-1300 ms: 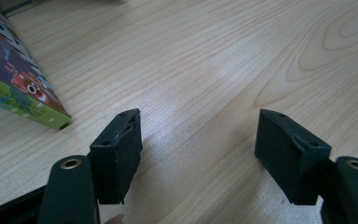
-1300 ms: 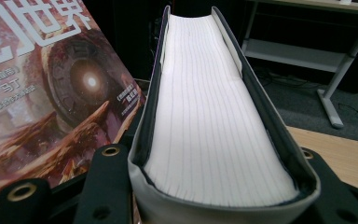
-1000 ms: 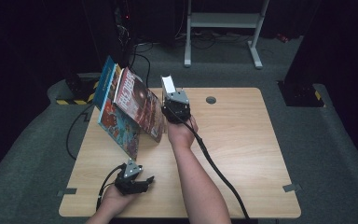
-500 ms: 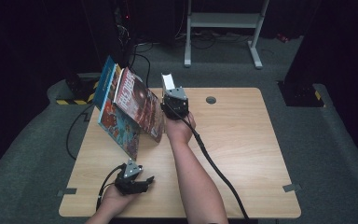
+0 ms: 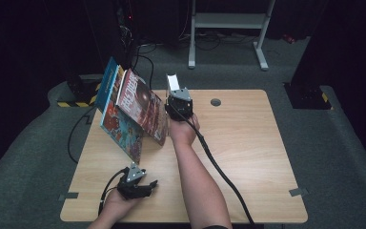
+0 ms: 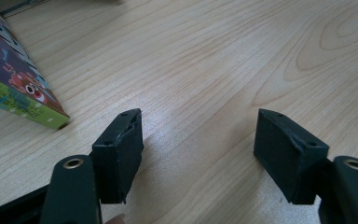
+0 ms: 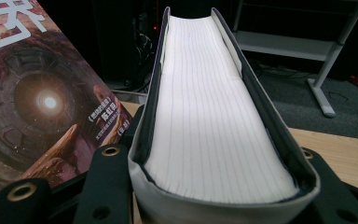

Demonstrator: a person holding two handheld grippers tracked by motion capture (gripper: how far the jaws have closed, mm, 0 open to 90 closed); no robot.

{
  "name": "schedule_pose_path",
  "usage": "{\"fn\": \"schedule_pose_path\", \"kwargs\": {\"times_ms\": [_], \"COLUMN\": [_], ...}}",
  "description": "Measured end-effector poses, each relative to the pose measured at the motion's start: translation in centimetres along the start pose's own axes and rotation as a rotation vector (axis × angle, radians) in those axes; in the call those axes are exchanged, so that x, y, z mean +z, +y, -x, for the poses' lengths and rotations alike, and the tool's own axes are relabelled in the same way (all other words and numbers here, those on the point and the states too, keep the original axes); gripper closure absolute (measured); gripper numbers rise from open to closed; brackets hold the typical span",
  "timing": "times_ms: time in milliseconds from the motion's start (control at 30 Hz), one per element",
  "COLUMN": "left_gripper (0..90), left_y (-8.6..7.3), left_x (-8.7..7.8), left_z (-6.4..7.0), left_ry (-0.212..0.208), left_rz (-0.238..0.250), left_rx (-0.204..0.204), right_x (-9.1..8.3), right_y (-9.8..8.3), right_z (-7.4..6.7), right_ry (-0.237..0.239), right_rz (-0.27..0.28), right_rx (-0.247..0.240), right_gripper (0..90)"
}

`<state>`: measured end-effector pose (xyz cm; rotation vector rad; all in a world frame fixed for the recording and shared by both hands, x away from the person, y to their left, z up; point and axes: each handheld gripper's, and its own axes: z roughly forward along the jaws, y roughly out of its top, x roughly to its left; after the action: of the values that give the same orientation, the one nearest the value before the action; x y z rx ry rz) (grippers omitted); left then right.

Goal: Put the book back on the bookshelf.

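clamping a thick book point(image 7: 214, 116), right gripper point(image 7: 214, 186); left gripper point(image 6: 198, 154) open, seemingly empty

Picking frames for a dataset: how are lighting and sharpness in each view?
High view: pale wooden table lit, surroundings near black. Left gripper view: soft sheen on the wood, the hand-held gripper blurred. Right gripper view: thick white-paged book bright, near end soft.
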<state>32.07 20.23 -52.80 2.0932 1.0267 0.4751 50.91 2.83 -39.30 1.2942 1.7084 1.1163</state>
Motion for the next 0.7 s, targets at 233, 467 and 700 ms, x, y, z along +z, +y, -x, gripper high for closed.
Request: {"fn": "schedule_pose_path", "kwargs": {"times_ms": [233, 467, 700], "left_gripper": [32.8, 33.0, 33.1], "left_y": [-0.01, -0.02, -0.02], "left_x": [-0.02, -0.02, -0.03], "left_z": [0.00, 0.01, 0.00], "left_ry": [-0.001, -0.003, -0.002], "left_rz": [0.000, 0.000, 0.000], "left_rx": [0.002, 0.003, 0.006], "right_x": [0.34, 0.36, 0.36], "right_y": [0.04, 0.00, -0.21], "right_z": [0.03, 0.08, 0.18], "right_ry": [-0.002, 0.000, 0.001], "right_rz": [0.004, 0.002, 0.008], "right_rx": [0.007, 0.012, 0.017], "right_gripper": [54.1, 54.1, 53.9]}}
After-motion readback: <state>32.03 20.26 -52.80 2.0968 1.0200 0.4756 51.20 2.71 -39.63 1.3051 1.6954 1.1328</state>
